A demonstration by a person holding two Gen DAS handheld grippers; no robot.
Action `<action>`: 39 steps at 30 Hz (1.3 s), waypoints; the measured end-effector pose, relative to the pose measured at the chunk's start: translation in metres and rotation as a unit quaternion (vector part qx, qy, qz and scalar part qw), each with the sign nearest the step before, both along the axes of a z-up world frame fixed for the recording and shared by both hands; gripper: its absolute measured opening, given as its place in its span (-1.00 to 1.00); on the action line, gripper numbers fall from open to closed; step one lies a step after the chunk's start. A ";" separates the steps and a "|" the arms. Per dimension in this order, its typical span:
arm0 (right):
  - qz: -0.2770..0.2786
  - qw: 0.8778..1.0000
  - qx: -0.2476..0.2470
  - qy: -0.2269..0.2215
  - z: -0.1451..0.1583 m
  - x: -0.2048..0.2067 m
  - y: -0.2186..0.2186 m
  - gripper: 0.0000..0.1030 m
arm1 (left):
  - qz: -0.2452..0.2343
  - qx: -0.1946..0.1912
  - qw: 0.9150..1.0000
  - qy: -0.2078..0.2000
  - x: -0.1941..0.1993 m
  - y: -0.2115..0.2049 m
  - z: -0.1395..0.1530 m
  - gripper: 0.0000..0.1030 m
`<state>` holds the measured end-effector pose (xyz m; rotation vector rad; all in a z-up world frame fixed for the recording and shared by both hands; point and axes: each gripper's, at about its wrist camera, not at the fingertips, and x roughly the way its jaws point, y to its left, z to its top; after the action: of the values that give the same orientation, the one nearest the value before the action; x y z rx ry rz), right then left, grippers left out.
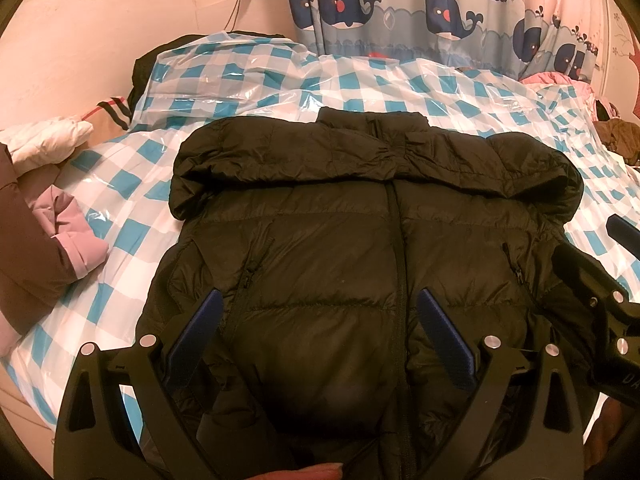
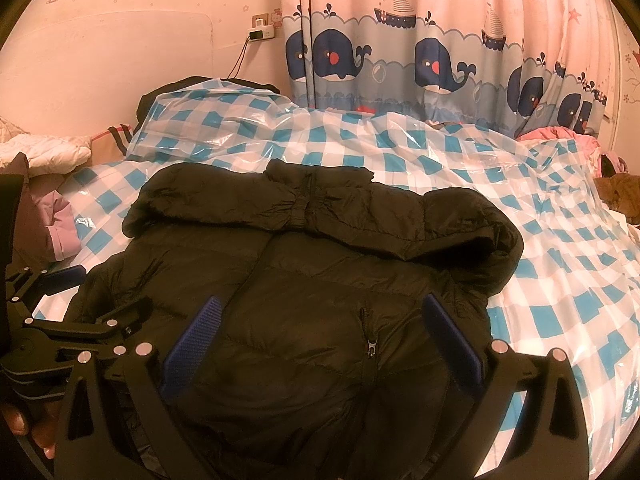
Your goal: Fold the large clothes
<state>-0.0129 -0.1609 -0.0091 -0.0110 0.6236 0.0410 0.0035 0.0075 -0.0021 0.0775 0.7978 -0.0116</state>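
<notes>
I hold both grippers over the near hem of a black puffer jacket, which lies front up, zipped, on the blue-and-white checked plastic sheet covering the bed. Its collar points away from me toward the whale curtain, and both sleeves are folded across the chest just below that collar, their cuffs meeting near the zip. I judge that this keeps the bulk inside the body's outline, so the remaining fold should be bottom to top.

My left gripper is released, its blue pads spread wide and nothing between them; it hovers above the jacket's lower left panel, beside the pocket zip. My right gripper is likewise spread and empty, hovering above the jacket's lower right panel with the other pocket zip between its fingers. Each gripper shows at the edge of the other's view, so they sit side by side at the hem.

I reckon they are placed here so that each can take a hem corner. The shell looks slippery and puffy, so a shallow pinch could slide off.

Left of the jacket, other clothes are heaped.
</notes>
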 end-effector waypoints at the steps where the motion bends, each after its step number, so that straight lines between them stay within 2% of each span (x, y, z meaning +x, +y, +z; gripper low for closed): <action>1: 0.000 1.000 0.000 0.000 0.000 0.000 0.000 0.87 | 0.000 0.000 1.000 0.000 0.000 0.000 0.000 0.81; 20: 0.001 1.000 0.002 0.002 -0.004 -0.001 0.006 0.87 | -0.002 -0.002 1.000 -0.001 0.000 -0.002 0.002 0.81; 27: -0.003 1.000 0.000 -0.010 0.006 -0.004 0.008 0.87 | -0.004 -0.006 1.000 -0.005 0.004 -0.015 0.011 0.81; 35: -0.019 1.000 0.007 -0.020 0.026 0.005 -0.020 0.87 | -0.001 -0.007 1.000 -0.011 0.011 -0.023 0.020 0.81; 39: -0.021 0.999 0.025 -0.012 0.025 0.007 -0.027 0.87 | -0.003 -0.002 1.000 -0.013 0.011 -0.028 0.023 0.81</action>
<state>-0.0056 -0.1880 0.0158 0.0501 0.5980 0.0154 0.0143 -0.0200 0.0204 0.0758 0.7724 -0.0183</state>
